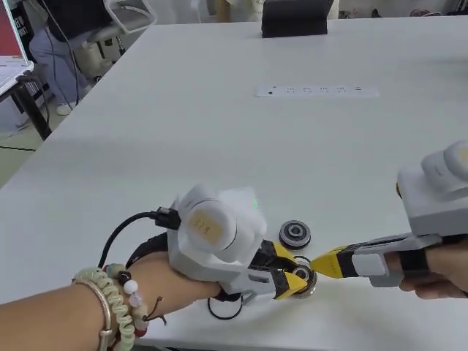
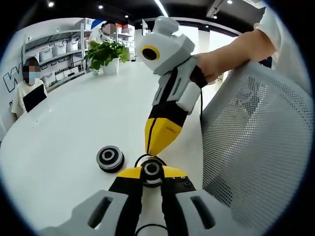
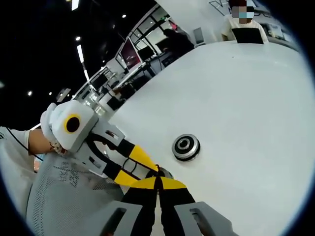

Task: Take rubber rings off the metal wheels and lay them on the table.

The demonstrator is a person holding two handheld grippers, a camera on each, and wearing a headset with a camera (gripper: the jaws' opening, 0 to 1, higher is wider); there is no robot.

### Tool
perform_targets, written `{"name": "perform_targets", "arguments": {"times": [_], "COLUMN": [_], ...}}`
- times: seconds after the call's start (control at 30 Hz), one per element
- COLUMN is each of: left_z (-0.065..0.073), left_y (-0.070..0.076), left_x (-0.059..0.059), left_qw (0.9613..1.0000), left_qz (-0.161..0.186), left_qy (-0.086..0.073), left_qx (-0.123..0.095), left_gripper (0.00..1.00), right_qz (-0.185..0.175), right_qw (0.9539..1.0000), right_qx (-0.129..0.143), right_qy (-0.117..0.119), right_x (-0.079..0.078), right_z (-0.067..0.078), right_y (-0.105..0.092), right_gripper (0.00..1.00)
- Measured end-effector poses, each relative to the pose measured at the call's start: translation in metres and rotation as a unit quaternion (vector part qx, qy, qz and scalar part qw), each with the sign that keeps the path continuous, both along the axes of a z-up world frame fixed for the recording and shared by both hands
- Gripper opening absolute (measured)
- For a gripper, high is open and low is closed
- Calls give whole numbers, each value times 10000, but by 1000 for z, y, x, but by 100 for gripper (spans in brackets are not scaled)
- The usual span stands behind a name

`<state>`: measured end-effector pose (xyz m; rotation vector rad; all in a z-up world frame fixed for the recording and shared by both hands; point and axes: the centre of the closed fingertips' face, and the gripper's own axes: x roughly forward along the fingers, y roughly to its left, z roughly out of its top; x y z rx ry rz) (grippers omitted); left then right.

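Yellow jaws are meeting low in the head view. Your left gripper (image 1: 292, 274), right of centre at the bottom, is clamping a wheel (image 1: 306, 281) against the table (image 1: 219, 110). Your right gripper (image 1: 322, 266) is reaching in from the right edge with its jaws pressed together at that wheel's rim. A second wheel (image 1: 295, 234) is sitting just above them, and one loose ring (image 1: 225, 308) is lying at the bottom edge, left of the jaws.

In the left gripper view, your own jaws are squeezing the wheel (image 2: 151, 168) at lower centre. The right gripper (image 2: 156, 147) is coming down from above, pinching a thin black ring (image 2: 140, 158) that is arching off the rim. The second wheel (image 2: 110, 158) is resting to the left.

In the right gripper view, your closed jaws (image 3: 158, 181) are pointing up from the bottom, touching the left gripper (image 3: 142, 164).

You are probably mid-peel on this ring. Next you would be drawing it clear while holding the wheel firm, then laying it down.

The count is two wheels and two rings.
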<state>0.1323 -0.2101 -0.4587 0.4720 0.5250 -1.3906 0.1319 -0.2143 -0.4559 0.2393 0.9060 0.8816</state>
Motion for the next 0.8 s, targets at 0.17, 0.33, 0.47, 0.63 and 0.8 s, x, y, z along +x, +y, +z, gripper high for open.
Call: {"name": "perform_targets", "arguments": {"times": [0.17, 0.33, 0.47, 0.63, 0.8], "left_z": [12, 25, 33, 48, 70], "left_y": [-1, -8, -12, -11, -2], "left_x": [2, -7, -12, -17, -4], "left_qw": [9998, 9987, 9979, 9966, 9975], "left_qz": [13, -167, -285, -343, -294], "left_qy": [63, 236, 294, 420, 37], "left_qx": [-163, -423, -505, -618, -647], "left_gripper": [12, 21, 29, 47, 49], "right_qz": [67, 48, 61, 71, 80], "right_qw": [10000, 10000, 9999, 9999, 9997], "right_qx": [-54, -21, -3, 10, 44], "right_qy": [-43, -62, -92, -154, -204], "right_x": [-1, 1, 1, 2, 3], "right_z": [-1, 1, 3, 5, 9], "right_y": [1, 0, 1, 1, 2], "right_gripper": [0, 0, 0, 0, 0]}}
